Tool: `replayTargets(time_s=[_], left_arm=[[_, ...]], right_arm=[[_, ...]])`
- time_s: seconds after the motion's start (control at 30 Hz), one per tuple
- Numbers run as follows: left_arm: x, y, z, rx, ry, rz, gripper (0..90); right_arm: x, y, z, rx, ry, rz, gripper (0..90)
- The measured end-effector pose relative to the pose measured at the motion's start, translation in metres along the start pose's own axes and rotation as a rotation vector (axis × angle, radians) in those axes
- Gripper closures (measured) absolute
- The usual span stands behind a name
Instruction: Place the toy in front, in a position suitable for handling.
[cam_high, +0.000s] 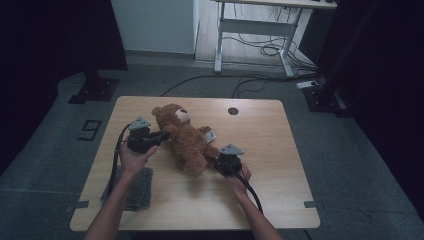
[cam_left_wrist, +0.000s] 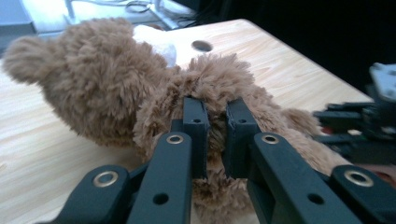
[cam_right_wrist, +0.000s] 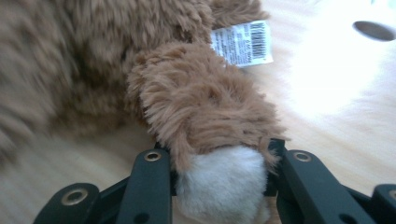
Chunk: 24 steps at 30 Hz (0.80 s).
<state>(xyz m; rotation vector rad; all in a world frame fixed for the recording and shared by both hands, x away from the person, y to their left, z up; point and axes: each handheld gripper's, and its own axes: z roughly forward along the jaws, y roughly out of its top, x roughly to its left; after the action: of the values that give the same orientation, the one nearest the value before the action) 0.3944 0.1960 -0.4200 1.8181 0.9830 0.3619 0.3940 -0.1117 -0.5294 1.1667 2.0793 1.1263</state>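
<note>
A brown teddy bear (cam_high: 187, 140) lies across the middle of the wooden table (cam_high: 280, 150), head toward the far left. My left gripper (cam_high: 162, 135) is shut on the bear's arm; in the left gripper view its two black jaws pinch the brown fur of the arm (cam_left_wrist: 212, 88) beside the head (cam_left_wrist: 93, 79). My right gripper (cam_high: 216, 162) is shut on the bear's leg; in the right gripper view the jaws squeeze the white-soled foot (cam_right_wrist: 219, 182). A white barcode tag (cam_right_wrist: 243, 43) lies beyond the leg. The right gripper (cam_left_wrist: 359, 130) shows at the right edge of the left gripper view.
A folded grey cloth (cam_high: 136, 187) lies at the table's near left corner. A round cable hole (cam_high: 233, 111) sits near the far edge. Beyond the table are a white desk frame (cam_high: 260, 30) and floor cables (cam_high: 270, 50); dark stands flank both sides.
</note>
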Motion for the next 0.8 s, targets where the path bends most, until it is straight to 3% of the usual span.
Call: replayTargets(time_s=[0.27, 0.47, 0.8], left_arm=[[-0.025, 0.004, -0.016, -0.057, -0.063, 0.022, 81.2], [-0.035, 0.0, -0.018, -0.051, -0.081, 0.033, 81.2], [-0.042, -0.01, -0.007, -0.043, -0.109, 0.026, 81.2]], right_arm=[[-0.032, 0.019, -0.017, -0.055, 0.011, 0.063, 66.2], [-0.053, 0.031, -0.023, -0.092, 0.048, 0.134, 66.2], [-0.07, 0.037, -0.021, -0.092, 0.036, 0.134, 66.1]])
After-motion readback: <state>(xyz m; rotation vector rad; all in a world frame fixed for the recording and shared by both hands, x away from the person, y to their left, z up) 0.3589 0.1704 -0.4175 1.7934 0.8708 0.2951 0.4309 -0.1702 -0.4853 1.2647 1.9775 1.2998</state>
